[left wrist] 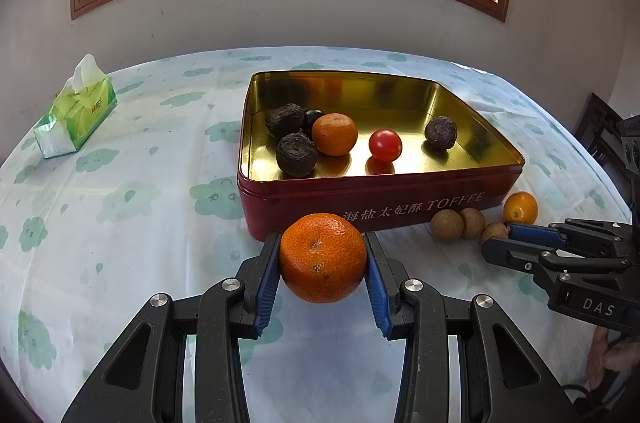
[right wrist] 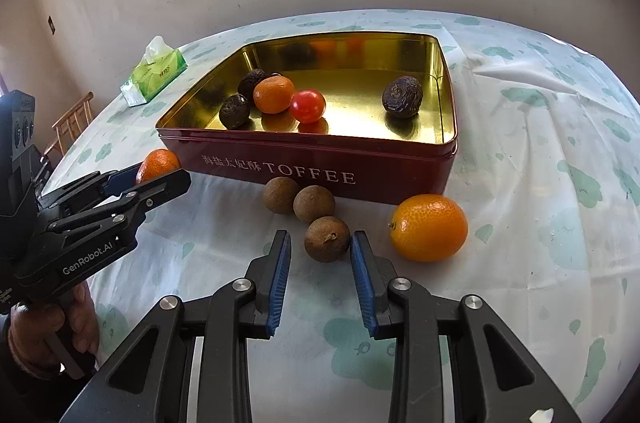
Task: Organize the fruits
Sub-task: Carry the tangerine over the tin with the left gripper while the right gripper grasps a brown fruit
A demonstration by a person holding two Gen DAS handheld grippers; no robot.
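Left gripper (left wrist: 323, 257) clamps a mandarin (left wrist: 322, 257) just before the tin's (left wrist: 376, 197) front wall; right gripper (right wrist: 320, 247) stands parted around a longan (right wrist: 327, 238), pads apart from it, near that wall's right end; bare cloth (right wrist: 540, 183) beside the tin.

Red tin (right wrist: 320, 167), gold inside

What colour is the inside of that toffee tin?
Shiny gold inside the toffee tin, dark red outside; clearest in the right wrist view.
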